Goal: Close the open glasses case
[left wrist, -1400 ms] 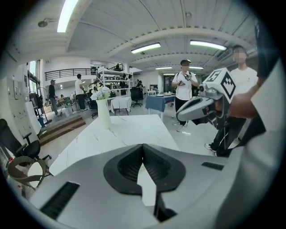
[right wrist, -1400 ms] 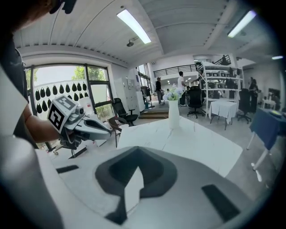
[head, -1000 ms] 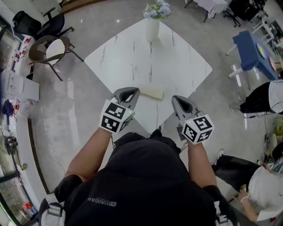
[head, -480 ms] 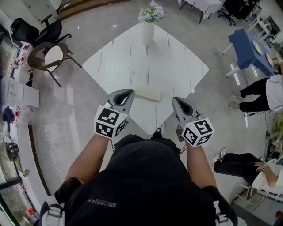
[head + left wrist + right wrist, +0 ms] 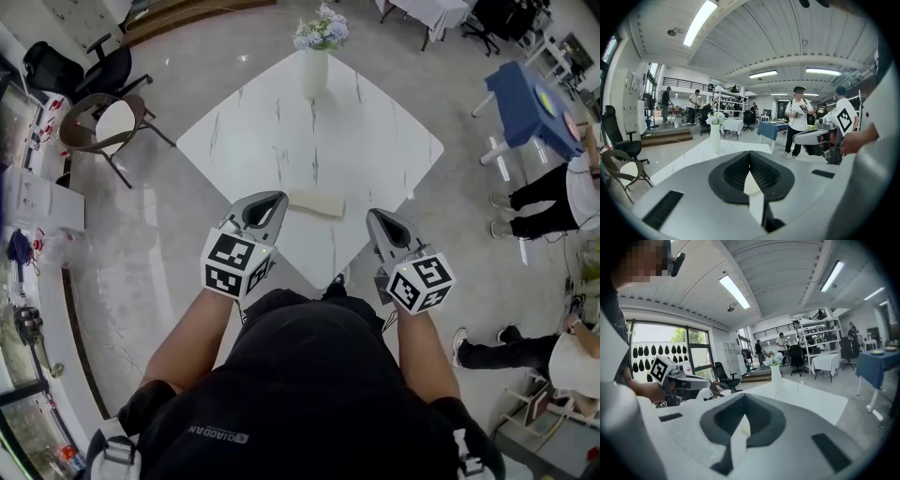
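Observation:
A cream glasses case (image 5: 316, 202) lies flat on the white marble table (image 5: 366, 141), near its closest corner; from this height I cannot tell whether its lid stands open. My left gripper (image 5: 271, 200) hovers just left of the case, its jaws closed together with nothing held. My right gripper (image 5: 378, 217) hangs to the case's right, a short gap away, jaws also together and empty. In the left gripper view, the left gripper (image 5: 750, 154) points over the table with a cream patch showing low between its pads. The right gripper (image 5: 744, 397) likewise faces the table.
A white vase of flowers (image 5: 315, 58) stands at the table's far corner. A brown chair (image 5: 105, 117) sits on the floor at left, a blue table (image 5: 531, 103) at right. People (image 5: 548, 202) stand and sit along the right side.
Both grippers stay almost where they were beside the case. The head view has shifted slightly, and the people at right have moved.

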